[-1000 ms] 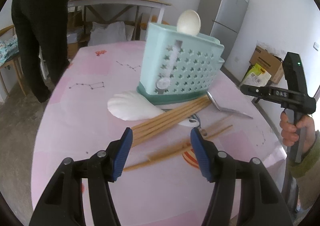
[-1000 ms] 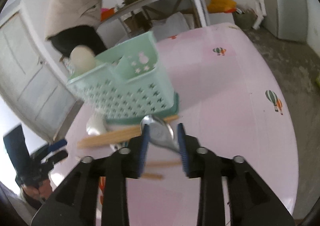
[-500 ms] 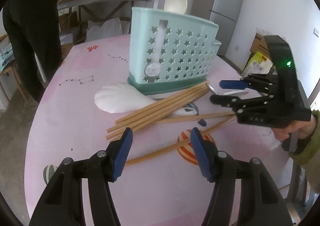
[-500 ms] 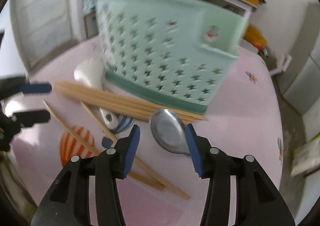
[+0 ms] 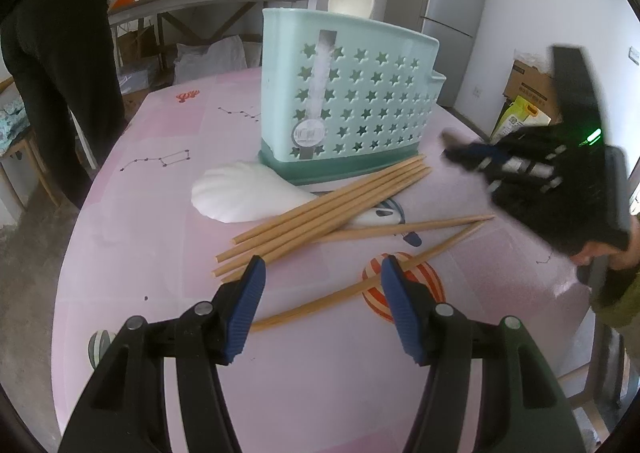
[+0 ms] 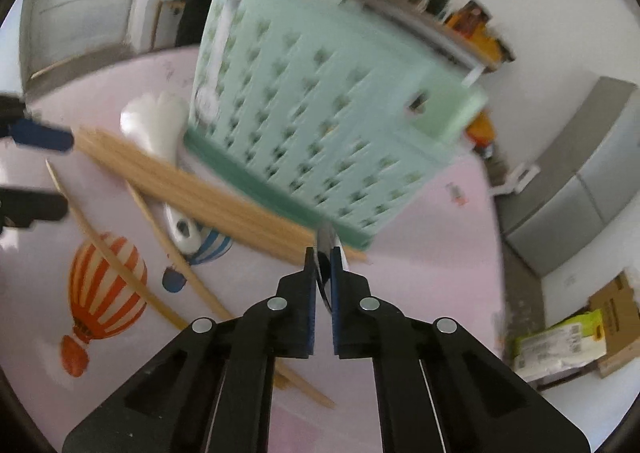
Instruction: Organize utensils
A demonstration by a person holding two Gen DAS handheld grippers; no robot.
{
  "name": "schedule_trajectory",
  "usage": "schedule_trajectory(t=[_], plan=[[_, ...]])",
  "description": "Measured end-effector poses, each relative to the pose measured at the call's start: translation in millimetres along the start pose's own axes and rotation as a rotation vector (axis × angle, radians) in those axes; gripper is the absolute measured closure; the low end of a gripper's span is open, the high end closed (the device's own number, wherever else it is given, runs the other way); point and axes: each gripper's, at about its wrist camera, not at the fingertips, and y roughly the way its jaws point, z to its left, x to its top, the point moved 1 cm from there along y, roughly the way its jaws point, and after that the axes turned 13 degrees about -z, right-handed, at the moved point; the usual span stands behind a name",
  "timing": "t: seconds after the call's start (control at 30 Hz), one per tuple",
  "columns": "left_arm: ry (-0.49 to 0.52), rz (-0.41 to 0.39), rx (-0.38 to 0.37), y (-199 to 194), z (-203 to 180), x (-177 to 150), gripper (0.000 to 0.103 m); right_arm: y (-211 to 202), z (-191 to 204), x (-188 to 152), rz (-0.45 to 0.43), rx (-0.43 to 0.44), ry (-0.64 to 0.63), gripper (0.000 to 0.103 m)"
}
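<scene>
Spoon point(image 6: 325, 249), a metal one, sits edge-on between the right tongs point(image 6: 323, 259) at lower centre of the right view, clenched on it just in front of the green holder point(image 5: 344, 101); the pickup step looks done, and the next move likely calls for lifting it over the holder's rim and dropping it in. The left tongs point(image 5: 322, 279) hang released and empty at the bottom of the left view, above loose chopsticks point(image 5: 320, 217) on the pink surface point(image 5: 160, 253).
</scene>
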Motion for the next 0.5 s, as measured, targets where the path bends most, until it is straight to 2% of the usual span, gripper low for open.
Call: schedule_trajectory(t=[0.1, 0.2, 0.3, 0.4, 0.5], plan=[[0.002, -0.001, 0.003, 0.1, -0.3, 0.7, 0.045, -25.8, -31.7, 21.2, -0.076, -0.032, 0.148, 0.101], [0.007, -0.002, 0.006, -1.1, -1.5, 0.4, 0.045, -59.8, -75.5, 45.4, -0.2, -0.023, 0.348, 0.101], [0.006, -0.001, 0.009, -1.9, -3.5, 0.7, 0.045, -91.3, -116.1, 68.1, -0.367, 0.058, 0.558, 0.101], [0.008, -0.004, 0.009, -4.3, -5.7, 1.3, 0.045, -107.3, -146.8, 84.6, -0.527, 0.192, 0.747, 0.101], [0.012, -0.011, 0.009, -6.9, -7.6, 2.1, 0.045, -106.5, -167.0, 92.4, -0.623, 0.299, 0.878, 0.101]])
